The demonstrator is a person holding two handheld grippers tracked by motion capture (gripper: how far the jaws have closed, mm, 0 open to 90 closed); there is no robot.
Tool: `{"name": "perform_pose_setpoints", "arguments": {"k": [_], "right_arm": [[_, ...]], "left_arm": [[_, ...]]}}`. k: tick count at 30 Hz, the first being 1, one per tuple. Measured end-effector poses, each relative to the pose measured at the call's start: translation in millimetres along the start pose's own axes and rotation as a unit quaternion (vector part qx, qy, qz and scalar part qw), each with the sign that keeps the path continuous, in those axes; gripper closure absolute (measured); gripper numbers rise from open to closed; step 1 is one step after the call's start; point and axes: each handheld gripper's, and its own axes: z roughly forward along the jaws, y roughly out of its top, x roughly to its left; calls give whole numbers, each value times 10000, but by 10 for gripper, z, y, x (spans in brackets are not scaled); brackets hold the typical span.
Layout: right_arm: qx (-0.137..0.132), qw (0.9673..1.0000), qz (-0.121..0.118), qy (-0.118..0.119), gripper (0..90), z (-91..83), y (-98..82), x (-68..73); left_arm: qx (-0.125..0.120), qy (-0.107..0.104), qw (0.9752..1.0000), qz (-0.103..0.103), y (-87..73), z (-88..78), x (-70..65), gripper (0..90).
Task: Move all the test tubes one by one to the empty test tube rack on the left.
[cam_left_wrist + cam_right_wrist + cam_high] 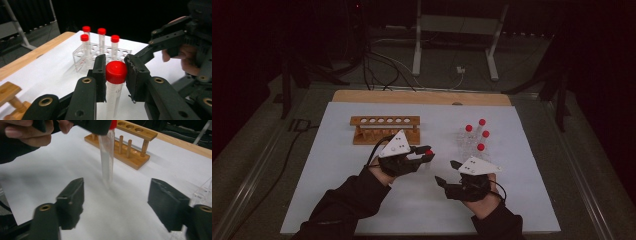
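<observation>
One tube [113,85] sits clamped by its red cap in the left gripper [114,75]; the right gripper [116,202] gapes empty, so keep it upright toward the wooden rack [385,129] at eleven o'clock.

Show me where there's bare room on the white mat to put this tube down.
The bare mat left of the left tongs and below the wooden rack is free, as is the strip between that rack and the clear rack. It is crowded around the tube and the right tongs.
</observation>
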Motion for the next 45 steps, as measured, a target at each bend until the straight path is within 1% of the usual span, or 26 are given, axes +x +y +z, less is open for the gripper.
{"name": "perform_pose_setpoints", "arguments": {"k": [1,3,5,6,8,9,10,11,12,14,16,19,22,29,32,37,39,42,45], "right_arm": [[2,10000,15,-5,256,-1,-2,-7],[-10,10000,32,-44,206,-4,-10,-18],[-15,10000,45,3,148,-7,-15,-26],[-27,10000,44,24,136,-12,-16,-29],[-92,9999,62,84,54,-28,-15,-43],[-92,9999,62,84,54,-28,-15,-43],[-104,9999,86,107,33,-32,-14,-51],[-124,9998,115,79,32,-38,-14,-57],[-134,9998,131,99,22,-44,-13,-62],[-140,9998,135,60,21,-52,-12,-71],[-212,9995,182,125,0,-68,-10,-90],[-224,9995,169,127,0,-75,-6,-102],[-273,9993,221,140,0,-85,-6,-118],[-381,9989,243,104,0,-122,-3,-133],[-349,9991,231,76,0,-121,-2,-132],[-328,9992,189,111,0,-115,-5,-126],[-359,9990,209,137,0,-122,-3,-127],[-376,9989,214,166,0,-127,-3,-129],[-401,9988,211,178,0,-137,-3,-128]], "left_arm": [[-4,-3,10000,-20,8,-2,22,721],[0,84,10000,-1,25,-9,64,721],[-26,125,9999,-34,41,-19,109,721],[-31,147,9999,-40,50,-25,132,721],[-33,196,9998,-53,67,-35,180,721],[-52,211,9997,-97,78,-37,202,721],[-49,246,9996,-113,90,-40,222,721],[-52,281,9995,-118,102,-45,246,721],[-64,295,9994,-152,116,-48,269,721],[-70,363,9992,-132,145,-50,320,721],[-101,426,9989,-156,176,-52,368,721],[-134,545,9983,-171,212,-37,439,721],[-120,661,9975,-202,234,2,497,721],[-237,809,9960,-290,328,57,641,721],[-315,886,9950,-330,360,73,694,721],[-319,1081,9928,-399,372,122,809,721],[-374,1153,9916,-456,367,136,864,721],[-388,1279,9896,-523,354,155,938,721],[-399,1449,9872,-534,324,159,1012,721]]}}
